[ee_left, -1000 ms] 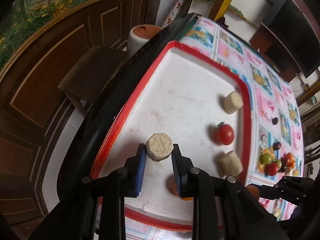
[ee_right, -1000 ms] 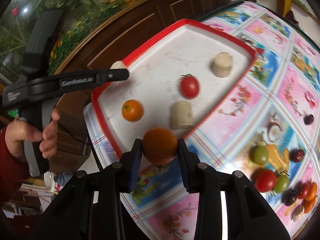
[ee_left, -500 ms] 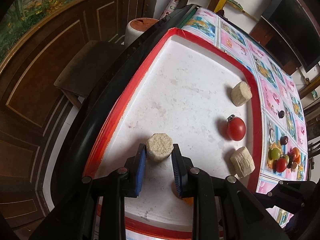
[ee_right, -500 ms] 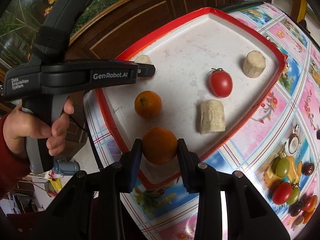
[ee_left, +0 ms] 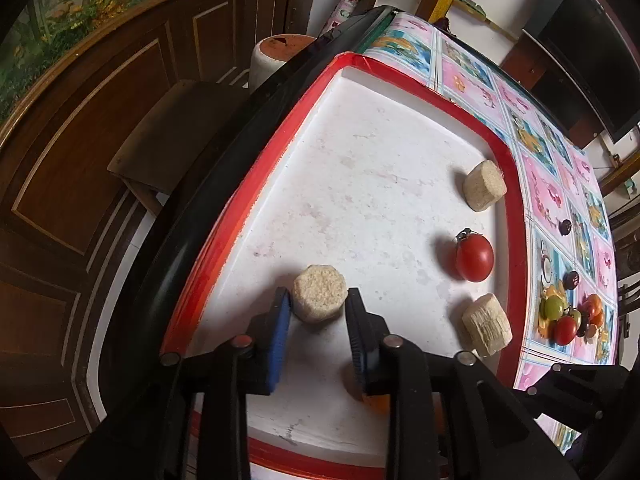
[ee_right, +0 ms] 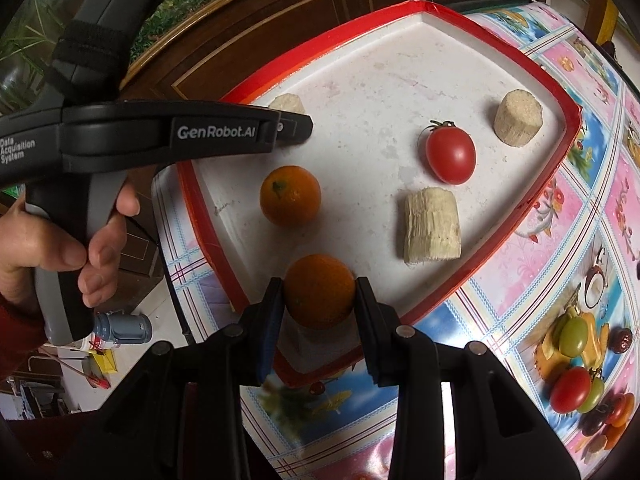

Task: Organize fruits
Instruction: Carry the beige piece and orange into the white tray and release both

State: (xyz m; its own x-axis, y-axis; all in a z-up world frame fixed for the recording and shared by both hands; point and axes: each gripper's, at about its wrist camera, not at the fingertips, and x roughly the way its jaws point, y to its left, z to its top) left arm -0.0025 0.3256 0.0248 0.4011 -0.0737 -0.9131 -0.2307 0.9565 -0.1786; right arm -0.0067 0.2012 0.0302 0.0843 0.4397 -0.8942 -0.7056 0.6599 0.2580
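Observation:
A white tray with a red rim lies on the table. My left gripper is shut on a beige sugarcane piece low over the tray's near-left part; it also shows in the right wrist view. My right gripper is shut on an orange over the tray's near corner. On the tray lie another orange, a red tomato and two more sugarcane pieces.
The tray sits at the edge of a table with a colourful patterned cloth. A heap of small fruits lies on the cloth to the right. Dark wooden cabinets and a stool stand beyond the table edge.
Both grippers moved in over the tray, each still holding its piece. The right one carried the orange from outside the rim to over the tray's near corner. The left one lowered slightly.

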